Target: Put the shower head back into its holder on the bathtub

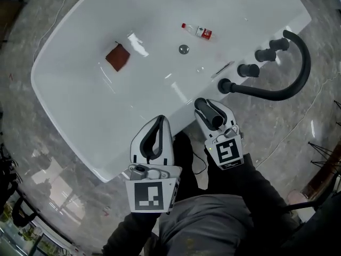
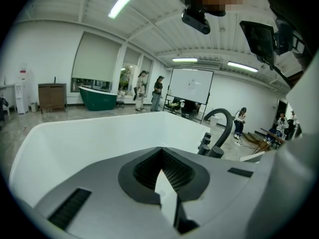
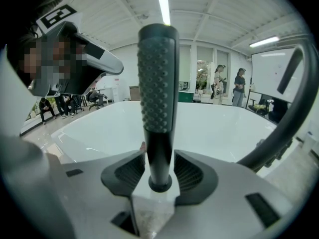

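Note:
The black shower head (image 1: pixel 209 113) is a stick-shaped handset with a nubbed face (image 3: pixel 157 78), and my right gripper (image 1: pixel 208 110) (image 3: pixel 159 176) is shut on its stem. It hovers just over the near rim of the white bathtub (image 1: pixel 80 116), a little short of the nearest black fitting (image 1: pixel 225 85). A black hose (image 1: pixel 301 68) (image 3: pixel 286 128) arches up from that row of black fittings (image 1: pixel 248 70) on the rim. My left gripper (image 1: pixel 157 126) (image 2: pixel 161 153) is shut with nothing in it, above the rim to the left; the fittings and hose (image 2: pixel 219 126) show beyond it.
In the tub lie a red-brown cloth (image 1: pixel 118 56), a small bottle with a red label (image 1: pixel 197 31) and the metal drain (image 1: pixel 184 49). Grey marble floor (image 1: pixel 277 127) surrounds the tub. Several people stand far across the room (image 2: pixel 149 89).

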